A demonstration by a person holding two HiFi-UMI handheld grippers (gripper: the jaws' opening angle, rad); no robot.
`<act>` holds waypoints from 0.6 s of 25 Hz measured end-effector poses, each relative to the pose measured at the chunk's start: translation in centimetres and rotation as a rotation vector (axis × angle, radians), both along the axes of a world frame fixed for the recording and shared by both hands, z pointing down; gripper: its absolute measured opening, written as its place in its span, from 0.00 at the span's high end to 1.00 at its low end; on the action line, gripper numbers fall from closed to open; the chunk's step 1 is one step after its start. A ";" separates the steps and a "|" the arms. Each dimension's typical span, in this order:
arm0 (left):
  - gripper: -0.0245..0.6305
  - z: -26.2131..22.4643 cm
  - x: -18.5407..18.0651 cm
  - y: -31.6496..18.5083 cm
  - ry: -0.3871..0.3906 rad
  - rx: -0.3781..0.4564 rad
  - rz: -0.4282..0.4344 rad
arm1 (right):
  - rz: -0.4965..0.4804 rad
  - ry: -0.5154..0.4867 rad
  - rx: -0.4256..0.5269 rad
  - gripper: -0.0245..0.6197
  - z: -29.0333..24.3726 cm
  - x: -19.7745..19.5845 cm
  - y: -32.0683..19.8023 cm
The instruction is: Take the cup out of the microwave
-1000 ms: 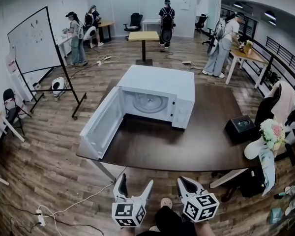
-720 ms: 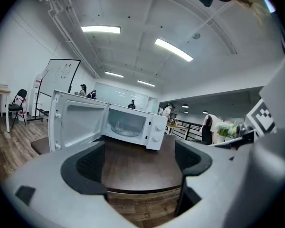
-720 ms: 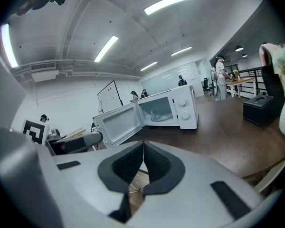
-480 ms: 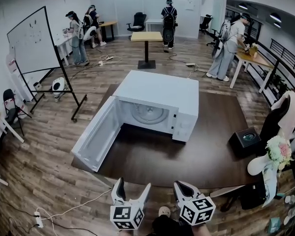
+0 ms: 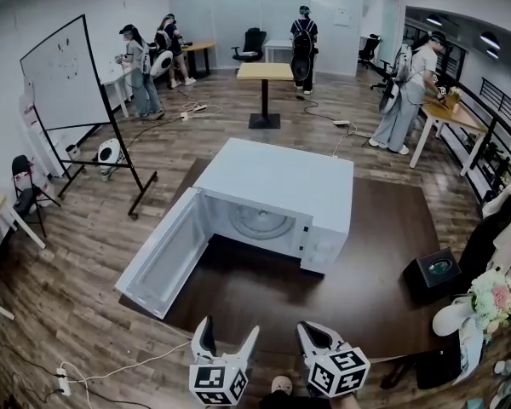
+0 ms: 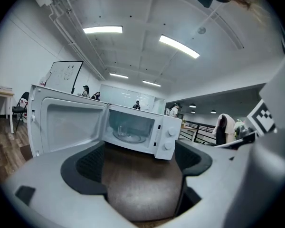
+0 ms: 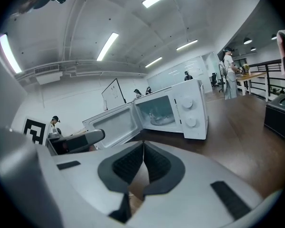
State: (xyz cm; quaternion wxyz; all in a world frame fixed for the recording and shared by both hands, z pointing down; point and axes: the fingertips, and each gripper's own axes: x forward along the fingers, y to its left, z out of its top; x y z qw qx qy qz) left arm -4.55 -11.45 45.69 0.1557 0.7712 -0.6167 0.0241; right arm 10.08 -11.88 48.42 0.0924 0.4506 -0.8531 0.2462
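Note:
A white microwave (image 5: 277, 186) stands on the dark brown table (image 5: 366, 262), its door (image 5: 166, 258) swung wide open to the left. On the turntable inside is a clear glass cup (image 6: 122, 128), also visible in the right gripper view (image 7: 153, 115); in the head view I cannot make it out. My left gripper (image 5: 228, 335) is at the table's near edge, well short of the microwave, jaws wide apart and empty (image 6: 140, 158). Beside it my right gripper (image 5: 313, 332) points the same way, its jaws pressed together on nothing (image 7: 143, 144).
A black box (image 5: 434, 271) sits on the table's right side. A chair with flowers (image 5: 491, 296) is at the right edge. A whiteboard on a stand (image 5: 64, 71) is at the left. Several people work at desks behind, and a cable runs along the floor at the left.
The head view has shifted, so the microwave now sits lower and slightly further right in it. Both grippers keep their places near the bottom edge with their jaws unchanged.

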 end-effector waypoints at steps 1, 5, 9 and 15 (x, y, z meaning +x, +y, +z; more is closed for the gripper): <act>0.30 0.0 0.1 -0.5 -0.003 0.003 -0.004 | -0.005 -0.002 0.003 0.97 0.0 0.1 -0.6; 0.30 0.1 0.4 -1.9 -0.012 0.012 -0.022 | -0.027 -0.010 0.010 0.97 0.3 0.2 -2.4; 0.30 0.4 0.7 -2.4 -0.018 0.014 -0.032 | -0.046 -0.015 0.012 0.97 0.7 0.1 -3.3; 0.30 1.0 1.1 -2.2 -0.018 -0.001 -0.023 | -0.061 -0.021 0.004 0.97 1.1 -0.4 -3.4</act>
